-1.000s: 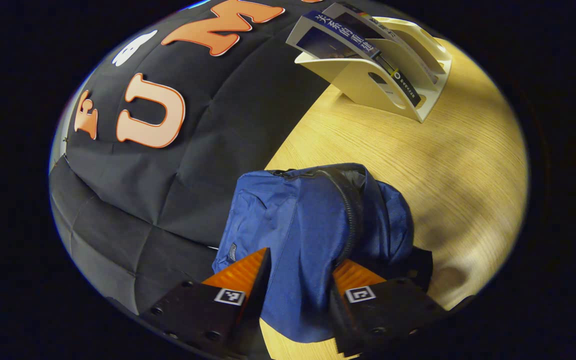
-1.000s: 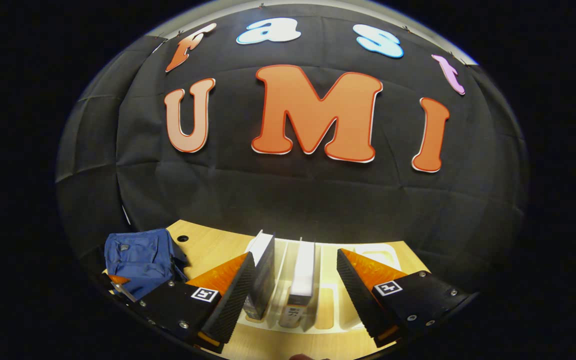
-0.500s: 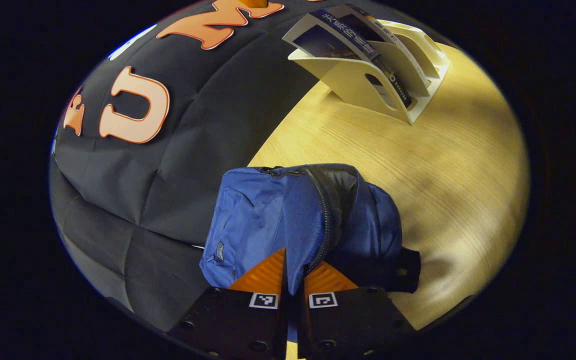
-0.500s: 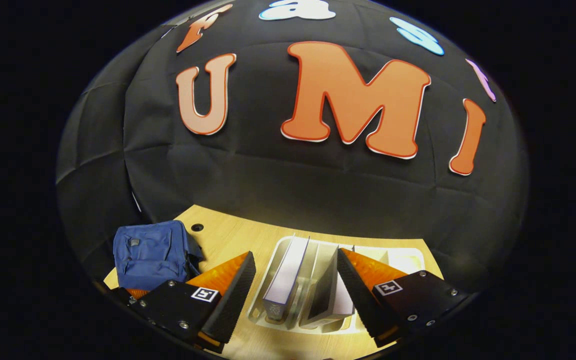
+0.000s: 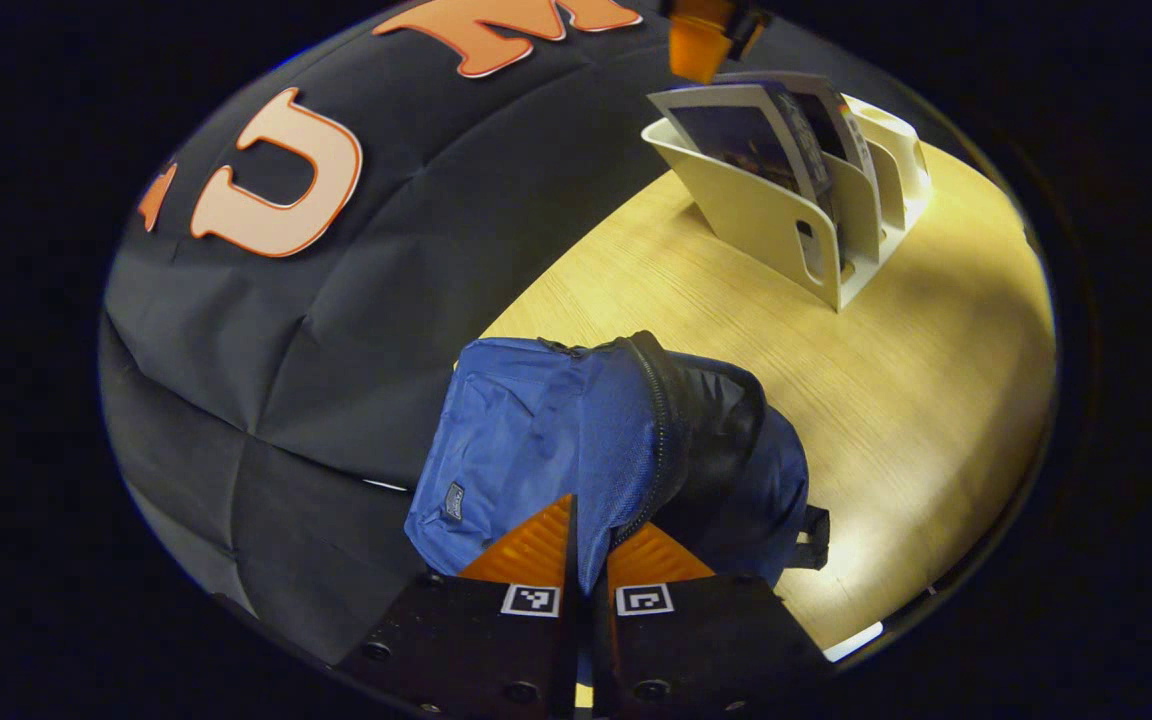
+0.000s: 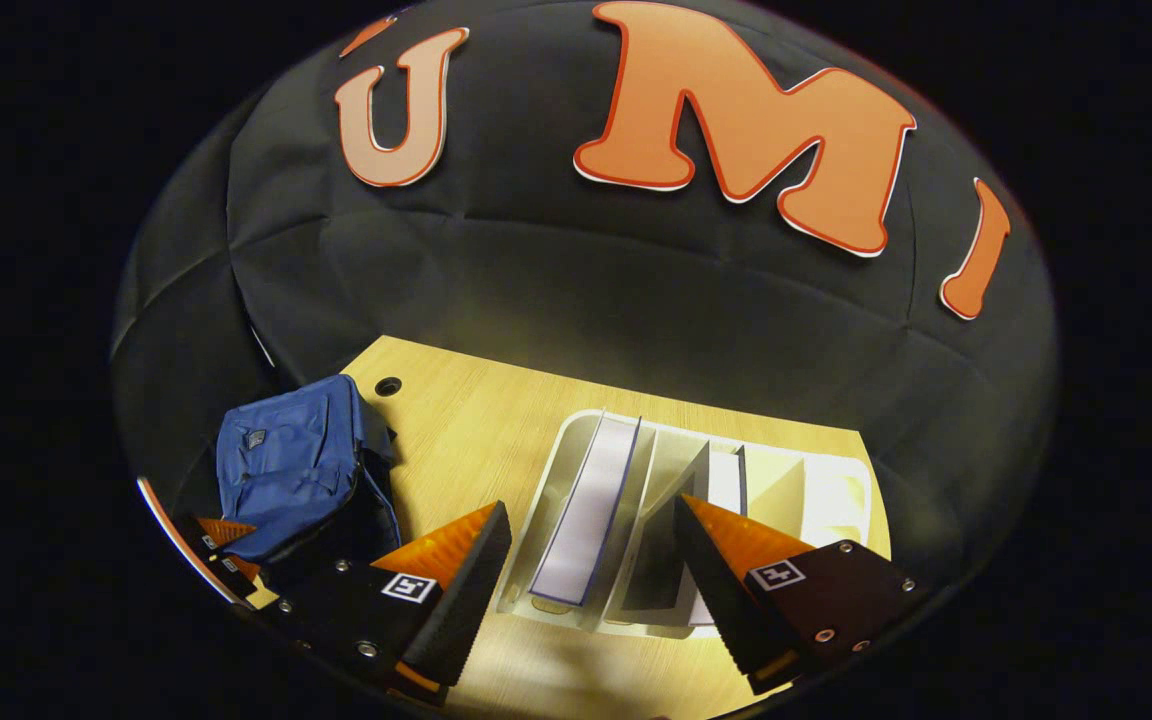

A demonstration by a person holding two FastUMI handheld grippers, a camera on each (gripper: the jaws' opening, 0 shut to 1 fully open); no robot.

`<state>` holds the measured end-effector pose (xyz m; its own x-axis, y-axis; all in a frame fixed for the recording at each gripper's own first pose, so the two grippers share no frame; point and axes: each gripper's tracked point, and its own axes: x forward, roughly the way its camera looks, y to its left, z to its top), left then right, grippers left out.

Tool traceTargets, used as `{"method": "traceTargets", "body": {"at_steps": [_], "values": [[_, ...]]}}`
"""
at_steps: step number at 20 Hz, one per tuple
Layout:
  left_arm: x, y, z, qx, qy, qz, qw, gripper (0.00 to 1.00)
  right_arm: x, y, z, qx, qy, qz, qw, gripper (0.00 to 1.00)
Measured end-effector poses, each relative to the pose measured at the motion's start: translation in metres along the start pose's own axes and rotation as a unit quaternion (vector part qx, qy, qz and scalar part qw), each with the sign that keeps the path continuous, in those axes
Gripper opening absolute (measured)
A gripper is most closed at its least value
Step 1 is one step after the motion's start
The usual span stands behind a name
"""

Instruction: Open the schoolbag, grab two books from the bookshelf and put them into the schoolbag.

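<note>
The blue schoolbag (image 5: 546, 440) lies on the wooden table, its zip undone and the dark lining showing at the mouth (image 5: 726, 420). My left gripper (image 5: 589, 545) is shut on the bag's front flap near the zip edge. In the right gripper view the schoolbag (image 6: 286, 460) sits at the left. My right gripper (image 6: 591, 555) hangs open above the white bookshelf (image 6: 816, 490). One book (image 6: 591, 510) stands between its fingers and a second book (image 6: 726, 480) stands in the slot to the right. The bookshelf (image 5: 766, 215) and its books (image 5: 751, 135) stand far off in the left gripper view.
The wooden table (image 5: 916, 340) stretches between the bag and the bookshelf. A round cable hole (image 6: 388, 385) lies in the table beside the bag. The other gripper's finger (image 5: 701, 35) hangs above the bookshelf in the left gripper view. The black cloth wall stands behind the table.
My left gripper closed on the bag's flap and pulled it, widening the mouth. My right gripper rose and tilted down over the bookshelf, staying open.
</note>
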<state>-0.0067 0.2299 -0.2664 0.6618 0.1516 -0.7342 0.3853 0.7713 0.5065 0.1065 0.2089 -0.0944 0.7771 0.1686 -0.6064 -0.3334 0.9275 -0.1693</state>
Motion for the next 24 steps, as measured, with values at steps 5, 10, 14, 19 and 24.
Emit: {"method": "traceTargets", "body": {"at_steps": [5, 10, 14, 19, 24], "values": [[-0.010, 0.026, 0.011, -0.018, 0.007, -0.038, 0.999, 0.06, 0.013, 0.008, -0.013, 0.010, 0.059, 0.017, 0.998, 0.97], [-0.009, 0.037, 0.014, -0.014, 0.021, -0.080, 0.996, 0.06, 0.024, 0.018, -0.028, 0.023, 0.118, 0.035, 0.992, 0.95], [-0.009, 0.045, 0.017, -0.017, 0.029, -0.091, 0.995, 0.06, 0.033, 0.025, -0.031, 0.077, 0.174, 0.052, 0.980, 0.89], [-0.006, 0.035, 0.013, -0.034, 0.033, -0.103, 0.993, 0.06, 0.046, 0.019, -0.035, 0.117, 0.234, 0.044, 0.964, 0.57], [-0.004, 0.031, 0.008, -0.043, 0.034, -0.108, 0.993, 0.06, 0.050, 0.002, -0.050, 0.103, 0.284, 0.005, 0.953, 0.48]]}}
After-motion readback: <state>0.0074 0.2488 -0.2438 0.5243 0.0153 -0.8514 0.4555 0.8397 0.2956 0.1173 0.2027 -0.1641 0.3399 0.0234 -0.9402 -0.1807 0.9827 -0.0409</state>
